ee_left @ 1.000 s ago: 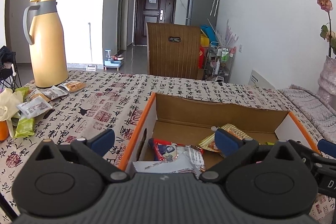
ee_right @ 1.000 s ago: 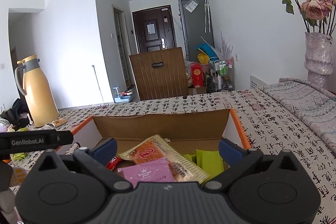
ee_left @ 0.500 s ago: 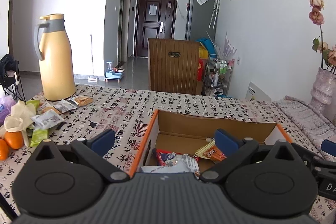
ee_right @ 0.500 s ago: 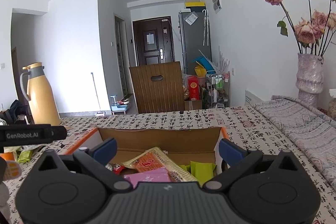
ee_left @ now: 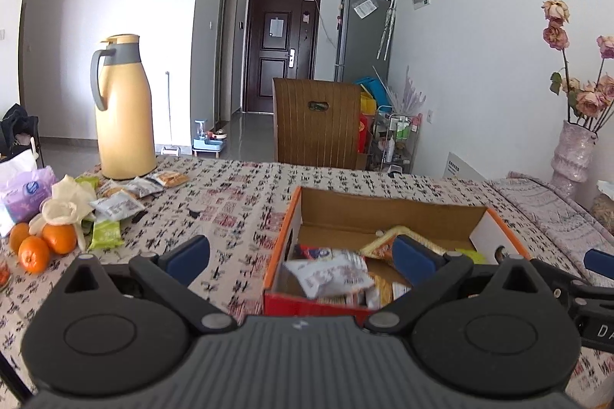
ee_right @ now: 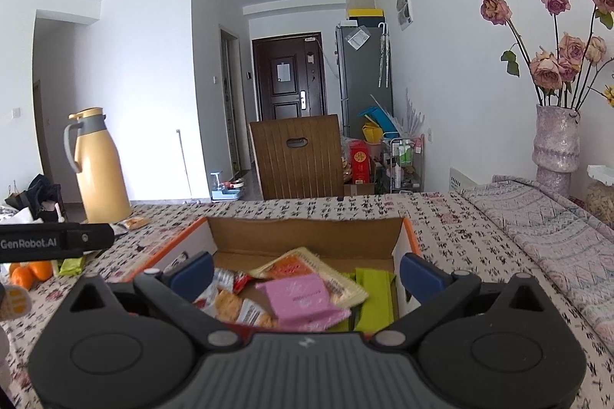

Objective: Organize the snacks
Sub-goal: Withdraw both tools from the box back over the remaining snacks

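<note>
- Both wrist views have been drawn back and raised over the last second: the cardboard box [ee_left: 387, 217], which filled the lower frame earlier, is now seen smaller and from farther off, and more of the patterned tabletop [ee_left: 238, 202] is taken in.
- On the tabletop, the box is seen standing open, with its orange rim towards the left view; both tools are held just short of its near wall.
- Snacks already gathered are seen inside the box: a pink packet [ee_right: 301, 299] lying on an orange-and-cream packet [ee_right: 307, 265], green packets [ee_right: 374, 288] against the right wall, and a white packet [ee_left: 330, 271] near the left corner.
- A loose pile of snacks [ee_left: 122, 200] is left on the tabletop beside the yellow thermos [ee_left: 121, 109], well apart from the box; oranges [ee_left: 42, 244] and a purple tissue pack [ee_left: 23, 194] lie nearer the edge.
- The left tool [ee_left: 301, 251] is held with its blue pads wide apart and nothing between them; the right tool [ee_right: 307, 271] is likewise spread and empty.
- The step in hand is judged to be a withdrawal from the box after a drop; the task is partly done.
- For the next move, the left tool would need to be carried leftwards to the pile and closed on a single packet.
</note>
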Demonstrator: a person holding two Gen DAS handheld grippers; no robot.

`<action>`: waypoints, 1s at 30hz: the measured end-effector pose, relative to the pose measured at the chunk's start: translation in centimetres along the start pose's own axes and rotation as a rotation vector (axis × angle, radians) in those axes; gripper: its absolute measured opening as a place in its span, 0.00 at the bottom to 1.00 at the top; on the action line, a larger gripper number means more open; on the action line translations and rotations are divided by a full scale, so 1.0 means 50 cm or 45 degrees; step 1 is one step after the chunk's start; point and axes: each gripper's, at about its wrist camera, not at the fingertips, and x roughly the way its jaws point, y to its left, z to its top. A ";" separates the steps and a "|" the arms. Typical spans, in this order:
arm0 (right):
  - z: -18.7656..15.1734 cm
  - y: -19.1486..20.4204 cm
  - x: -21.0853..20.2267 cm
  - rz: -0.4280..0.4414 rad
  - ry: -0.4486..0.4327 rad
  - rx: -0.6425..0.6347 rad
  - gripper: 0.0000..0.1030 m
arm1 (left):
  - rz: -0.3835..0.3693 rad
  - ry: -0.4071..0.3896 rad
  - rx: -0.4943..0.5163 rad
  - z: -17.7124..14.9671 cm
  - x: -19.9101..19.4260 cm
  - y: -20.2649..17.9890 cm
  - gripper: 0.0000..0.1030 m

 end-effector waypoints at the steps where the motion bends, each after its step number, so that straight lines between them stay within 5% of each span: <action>1: -0.008 0.002 -0.008 0.003 0.005 -0.003 1.00 | -0.001 0.005 0.001 -0.007 -0.006 0.003 1.00; 30: -0.175 -0.006 -0.084 0.023 0.226 0.002 1.00 | 0.015 0.135 -0.001 -0.189 -0.053 0.099 1.00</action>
